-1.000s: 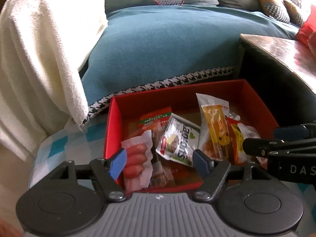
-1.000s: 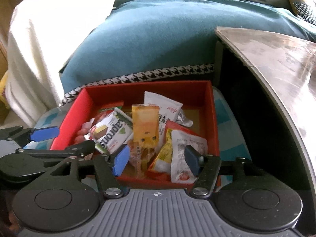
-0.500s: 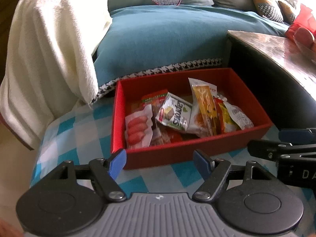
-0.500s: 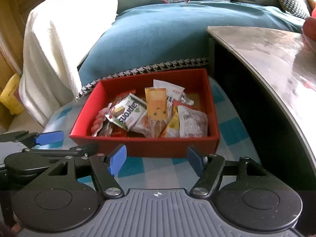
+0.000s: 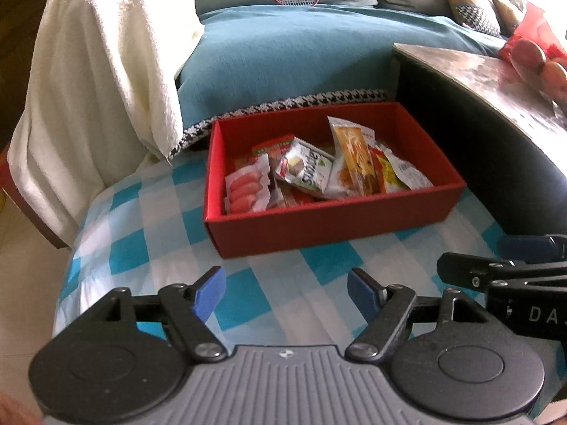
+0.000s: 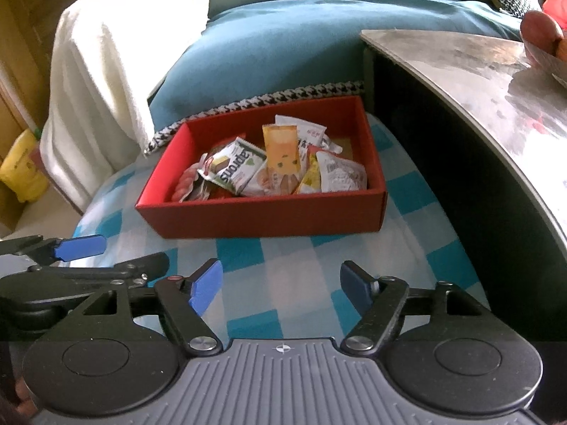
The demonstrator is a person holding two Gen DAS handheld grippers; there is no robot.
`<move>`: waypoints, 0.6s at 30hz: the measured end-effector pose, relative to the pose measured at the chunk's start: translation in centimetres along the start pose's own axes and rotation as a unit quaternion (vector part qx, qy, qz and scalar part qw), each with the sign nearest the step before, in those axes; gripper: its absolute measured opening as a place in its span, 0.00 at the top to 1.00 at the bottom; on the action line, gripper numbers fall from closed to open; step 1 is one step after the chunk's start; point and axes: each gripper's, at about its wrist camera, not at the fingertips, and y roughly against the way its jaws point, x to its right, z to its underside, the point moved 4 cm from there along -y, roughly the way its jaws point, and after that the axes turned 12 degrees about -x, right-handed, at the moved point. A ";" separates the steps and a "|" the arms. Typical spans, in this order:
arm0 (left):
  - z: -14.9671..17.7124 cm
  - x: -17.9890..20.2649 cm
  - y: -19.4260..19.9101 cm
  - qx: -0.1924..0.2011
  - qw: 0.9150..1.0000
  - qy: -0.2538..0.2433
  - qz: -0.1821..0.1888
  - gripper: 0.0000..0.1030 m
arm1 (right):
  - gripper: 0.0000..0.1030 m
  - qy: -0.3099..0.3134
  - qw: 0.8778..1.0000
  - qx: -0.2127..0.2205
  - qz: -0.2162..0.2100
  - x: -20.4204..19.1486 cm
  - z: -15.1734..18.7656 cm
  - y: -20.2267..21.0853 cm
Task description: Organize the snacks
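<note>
The red box (image 5: 333, 219) sat on the checked cloth (image 5: 149, 233), ahead of both grippers, with a strip of bare cloth between its near wall and the fingertips. Its long axis ran left to right across both views, so the near long wall faced the fingers.

The snacks (image 5: 319, 173) lay heaped inside the box, none seen on the cloth around it. A sausage pack (image 5: 246, 189) lay against the left end. A green and white packet (image 5: 306, 171) lay near the middle, a tall orange packet (image 5: 352, 157) stood just right of it, and a pale packet (image 5: 404, 173) leaned toward the right end.

The left gripper (image 5: 285, 288) was spread wide and held nothing; the box lay ahead of it and slightly to the right. The right gripper (image 6: 280, 283) was equally wide and empty; the box lay ahead of it and slightly to the left. Each gripper stood just beside the other, roughly level, so neither was clearly nearer the box.

By my reading the left end with the sausage pack fell more to the left gripper, and the right end with the pale packet (image 6: 342, 177) to the right one. Any reach would have to clear the near wall and come down into the heap from above, since the packets overlapped and leaned on each other.
</note>
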 end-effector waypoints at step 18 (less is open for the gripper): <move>3.4 0.0 2.5 0.011 1.000 -0.009 -0.002 0.31 | 0.22 0.002 1.000 0.002 -0.003 -1.2 3.4 1.7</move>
